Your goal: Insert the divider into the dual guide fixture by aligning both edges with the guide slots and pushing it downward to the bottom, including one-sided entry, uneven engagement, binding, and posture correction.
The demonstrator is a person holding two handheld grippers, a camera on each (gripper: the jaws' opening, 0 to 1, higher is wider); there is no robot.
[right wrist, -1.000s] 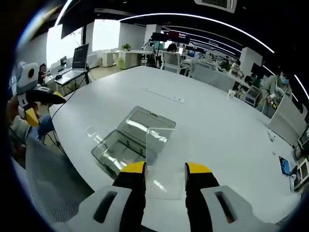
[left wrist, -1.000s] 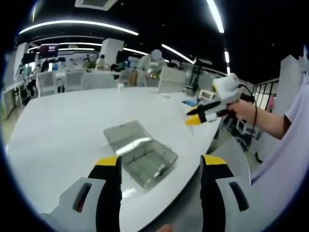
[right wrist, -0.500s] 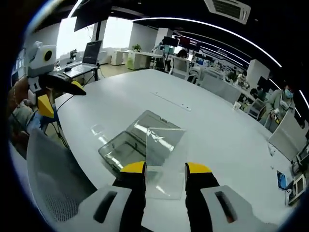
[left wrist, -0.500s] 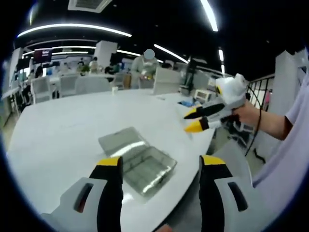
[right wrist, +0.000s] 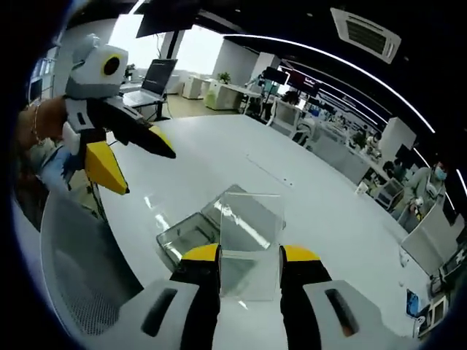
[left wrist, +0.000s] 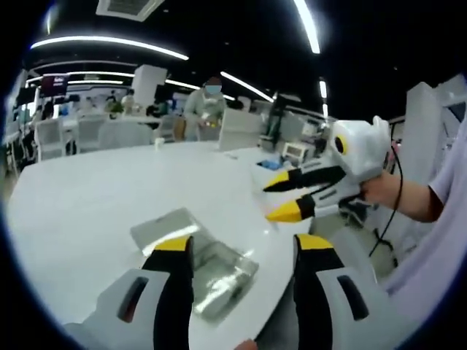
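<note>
In the right gripper view, the right gripper (right wrist: 249, 257) had its two yellow-tipped jaws closed on the lower edge of one clear divider (right wrist: 246, 237), a flat transparent sheet held upright above the fixture. One clear plastic guide fixture (right wrist: 208, 232), a shallow open case with its lid folded back, lay on the white table (right wrist: 321, 219) just beyond the jaws, partly seen through the sheet. The divider was not seated in it; its lower edge sat between the jaws, above the case.

The left gripper (right wrist: 135, 162) came in from the left of that view, held by a hand (right wrist: 45, 120), its two jaws spread apart with nothing between them.

In the left gripper view, the left gripper (left wrist: 242, 248) stood wide open and empty over the near table edge, with the fixture (left wrist: 195, 259) lying between and just beyond its jaws. The right gripper (left wrist: 290, 197) hung to the right, held by a hand (left wrist: 383, 191); the clear sheet was too faint to make out there. Far off stood several office chairs (left wrist: 117, 131) and one standing person (left wrist: 204, 109).
</note>
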